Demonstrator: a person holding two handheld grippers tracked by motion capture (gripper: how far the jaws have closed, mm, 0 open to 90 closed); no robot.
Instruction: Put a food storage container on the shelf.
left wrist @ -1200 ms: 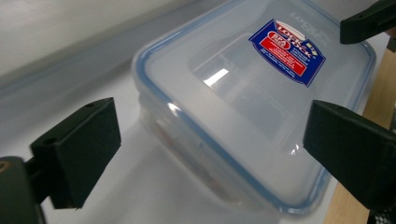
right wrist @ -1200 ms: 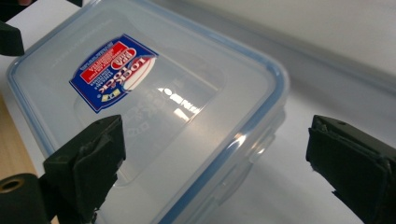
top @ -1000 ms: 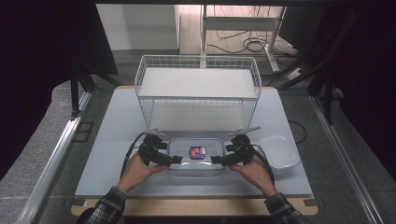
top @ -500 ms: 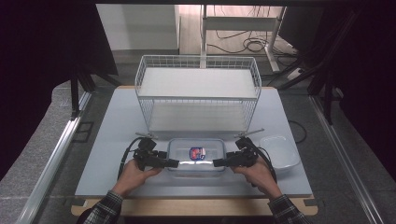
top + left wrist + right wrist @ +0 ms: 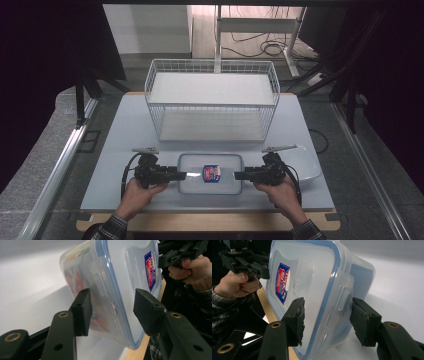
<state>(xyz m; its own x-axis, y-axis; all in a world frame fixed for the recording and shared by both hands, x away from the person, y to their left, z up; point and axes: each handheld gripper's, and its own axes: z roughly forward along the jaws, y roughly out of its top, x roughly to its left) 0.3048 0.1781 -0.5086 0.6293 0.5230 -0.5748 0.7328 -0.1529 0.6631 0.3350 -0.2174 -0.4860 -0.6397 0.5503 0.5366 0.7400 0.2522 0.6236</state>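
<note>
What moved: both hands and their tongs have slid a little toward the bottom of the high view since the earlier pictures, and the jaws of both have just been closing, with the box ends between them.
Box: the clear box (image 5: 210,173) with a blue-edged lid lies flat on the table (image 5: 125,125), low in the middle of the high view, between the two tongs.
Sticker: a red and blue sticker (image 5: 212,173) sits in the middle of the lid.
Left gripper (image 5: 181,175): at the box's left end. In the left gripper view its two black pads (image 5: 82,311) sit on either side of the latch; one looks like it touches, the other stands a bit off.
Right gripper (image 5: 239,175): at the box's right end. Its pads (image 5: 295,320) are around that latch with small gaps, so not clamped.
Basket: a white wire basket (image 5: 212,67) stands above the box in the picture.
Bowl: a white bowl (image 5: 306,162) is at the right, just beside the right hand (image 5: 280,192).
</note>
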